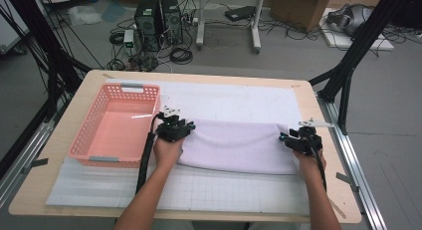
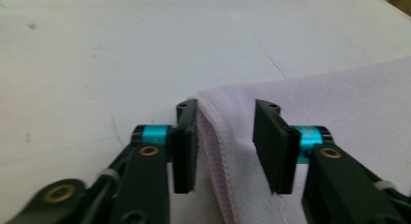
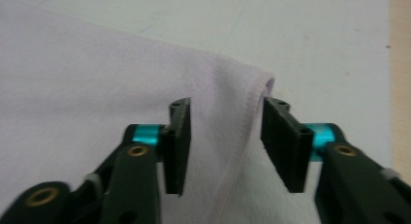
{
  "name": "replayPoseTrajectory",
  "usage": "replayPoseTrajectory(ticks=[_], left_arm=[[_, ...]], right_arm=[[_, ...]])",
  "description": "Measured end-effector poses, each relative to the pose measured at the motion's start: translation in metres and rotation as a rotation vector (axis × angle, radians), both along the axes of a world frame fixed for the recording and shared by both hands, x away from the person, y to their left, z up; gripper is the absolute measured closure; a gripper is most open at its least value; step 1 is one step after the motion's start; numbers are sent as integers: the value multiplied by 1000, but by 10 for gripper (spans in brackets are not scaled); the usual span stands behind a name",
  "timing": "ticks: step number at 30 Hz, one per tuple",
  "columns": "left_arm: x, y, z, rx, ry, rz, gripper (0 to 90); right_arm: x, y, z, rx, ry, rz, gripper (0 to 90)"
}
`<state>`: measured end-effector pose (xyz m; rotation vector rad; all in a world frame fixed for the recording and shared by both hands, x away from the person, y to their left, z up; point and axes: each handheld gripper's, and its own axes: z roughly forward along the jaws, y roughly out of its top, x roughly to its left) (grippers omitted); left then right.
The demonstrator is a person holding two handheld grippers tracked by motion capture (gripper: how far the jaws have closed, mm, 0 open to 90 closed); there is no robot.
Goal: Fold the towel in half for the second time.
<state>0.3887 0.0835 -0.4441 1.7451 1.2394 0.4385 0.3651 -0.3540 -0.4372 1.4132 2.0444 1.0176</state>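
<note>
Between the spread jaws of the left gripper [image 2: 226,146] sits one hemmed corner of the lilac towel [image 1: 234,145]; the right gripper [image 3: 225,146], equally open, straddles the opposite corner (probably so both ends lift together for folding).

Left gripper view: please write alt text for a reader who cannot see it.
The left gripper has its two black jaws open around the stitched corner of a folded pale lilac towel. The towel lies on a white table mat.
</note>
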Motion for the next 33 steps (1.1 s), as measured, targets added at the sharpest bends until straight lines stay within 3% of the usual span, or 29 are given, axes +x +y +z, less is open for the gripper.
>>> replayPoseTrajectory(ticks=[3,4,5,7,9,10,12,13,15,18,19,21,22,24,26,27,29,33], left_arm=[[-2,-1,-5,-7,22,-1,535],[-2,-1,-6,-4,33,-5,519],[-1,0,-8,-2,57,-10,498],[-1,-1,-9,-19,71,-25,506],[-3,-4,-9,-20,100,-69,723],[-4,-6,-9,-17,97,-74,778],[-5,-8,-8,-27,102,-76,800],[-5,-11,-8,-54,108,-82,802],[-5,-15,-8,-62,89,-72,804],[-4,-20,-9,-91,78,-62,802],[-4,-21,-9,-82,73,-65,792],[-5,-22,-9,-80,67,-67,680],[-8,-19,-5,-51,48,-89,594],[-14,-15,-1,-58,11,-99,535],[-17,-12,1,-62,-11,-110,539],[-27,-10,5,-79,-39,-148,553],[-36,-11,8,-61,-38,-203,577],[-52,-14,9,-74,-59,-281,600]], right_arm=[[18,3,-8,4,56,-18,488],[21,2,-10,25,66,-23,540],[23,0,-10,49,68,-32,721],[23,-1,-8,27,58,-52,805],[23,1,-6,9,55,-64,825],[22,1,-6,-3,49,-74,828],[21,-1,-4,-28,40,-96,834],[19,-3,-3,-35,42,-113,835],[18,-9,-1,-7,38,-136,835],[16,-16,1,-11,25,-153,834],[16,-17,1,-15,22,-161,833],[14,-17,1,-15,17,-172,813],[13,-17,1,2,25,-171,738],[8,-18,5,5,8,-175,597],[-1,-20,10,19,-34,-142,593],[-9,-19,14,26,-54,-115,593],[-21,-18,18,60,-52,-28,595],[-47,-11,18,44,-46,107,673]])
